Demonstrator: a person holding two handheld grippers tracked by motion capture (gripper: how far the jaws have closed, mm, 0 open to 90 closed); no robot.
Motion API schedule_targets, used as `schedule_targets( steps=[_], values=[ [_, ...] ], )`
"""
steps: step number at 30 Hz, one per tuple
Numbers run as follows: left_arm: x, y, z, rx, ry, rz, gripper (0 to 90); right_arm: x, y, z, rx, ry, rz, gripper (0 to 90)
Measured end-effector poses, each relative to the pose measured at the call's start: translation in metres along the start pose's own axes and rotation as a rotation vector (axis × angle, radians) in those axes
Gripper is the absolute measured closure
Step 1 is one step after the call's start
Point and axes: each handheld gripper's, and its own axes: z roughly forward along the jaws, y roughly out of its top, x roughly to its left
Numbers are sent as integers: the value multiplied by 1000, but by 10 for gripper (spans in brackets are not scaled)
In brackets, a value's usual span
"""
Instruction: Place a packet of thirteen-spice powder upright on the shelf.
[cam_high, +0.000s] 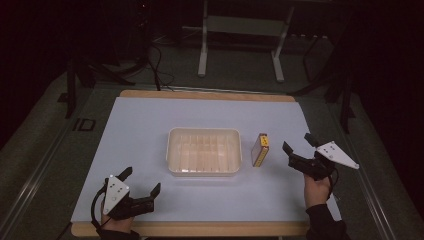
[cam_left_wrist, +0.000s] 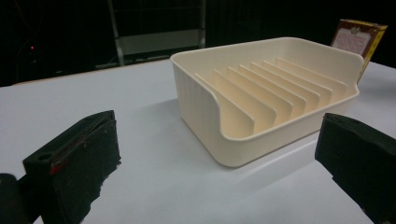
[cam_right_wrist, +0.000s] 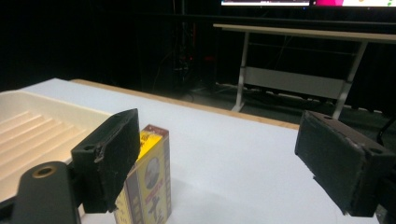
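High view looks down over the table (cam_high: 140, 125); both gripper views sit low, sharing the cream tray (cam_left_wrist: 261, 93)

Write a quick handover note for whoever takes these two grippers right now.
Left gripper: open, holding nothing, near the table's front left corner.
Right gripper: open, holding nothing, just right of the box.
Box: upright on the table, beside the tray's right wall, apart from it.
Tray: mid-table, ribbed inside, nothing in it.
Done: nothing visible yet.
Left: probably grasp the box with the right gripper; likely it goes into the tray.
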Motion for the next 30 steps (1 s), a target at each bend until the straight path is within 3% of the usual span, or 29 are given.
schedule_targets(
  steps=[10, 17, 23, 30],
  values=[
    [-2, 0, 1, 9, 0, 2, 0, -5, 7, 2, 40, 15, 36, 140],
    [-4, 0, -3, 5, 5, 3, 0, -6, 17, 6, 127, 60, 46, 142],
    [-6, -1, -2, 29, -3, 6, 0, -7, 27, 7, 181, 67, 41, 142],
    [-7, -1, -3, 24, 4, 0, 0, -11, 34, 10, 259, 77, 30, 142]
  ],
)
